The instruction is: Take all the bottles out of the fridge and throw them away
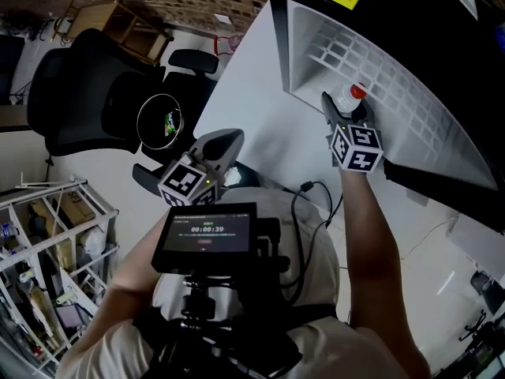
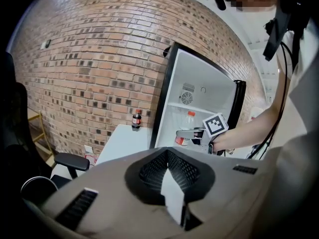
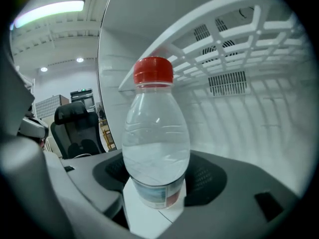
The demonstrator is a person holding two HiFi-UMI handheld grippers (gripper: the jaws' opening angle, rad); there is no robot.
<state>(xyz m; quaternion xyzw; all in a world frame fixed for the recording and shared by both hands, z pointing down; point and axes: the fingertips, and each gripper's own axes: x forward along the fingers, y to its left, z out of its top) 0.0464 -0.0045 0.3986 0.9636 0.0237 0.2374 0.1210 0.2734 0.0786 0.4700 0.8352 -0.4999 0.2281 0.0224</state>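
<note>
One fridge [image 1: 304, 46] stands open at the upper right of the head view, with a white wire shelf [image 1: 394, 77] across its interior. Left of it in the left gripper view is a white table [image 2: 119, 141]. A dark bottle [image 2: 136, 119] stands on that table, outside the fridge.

Your right gripper [image 1: 346, 110] reaches into the fridge mouth. Its fingers [image 1: 327, 103] are set wide, one on each side of the lower body of the clear bottle [image 3: 155, 143]. The bottle stands upright and deep between them at the centre of the right gripper view. Treat the grip as made. You cannot tell whether the base has left the fridge floor.

Your left gripper [image 1: 229, 142] hangs at centre left of the head view, fingers closed together on nothing. The red cap [image 3: 153, 70] is screwed on the clear bottle.

Step in hand: extraction of the clear bottle.

Next move:
1. Draw the bottle straight back out of the fridge mouth.
2. Keep it upright and keep the cap below the wire shelf.
3. Carry it to the disposal point. No bin can be identified in these views, so locate one first.

No second bottle shows inside the fridge.
</note>
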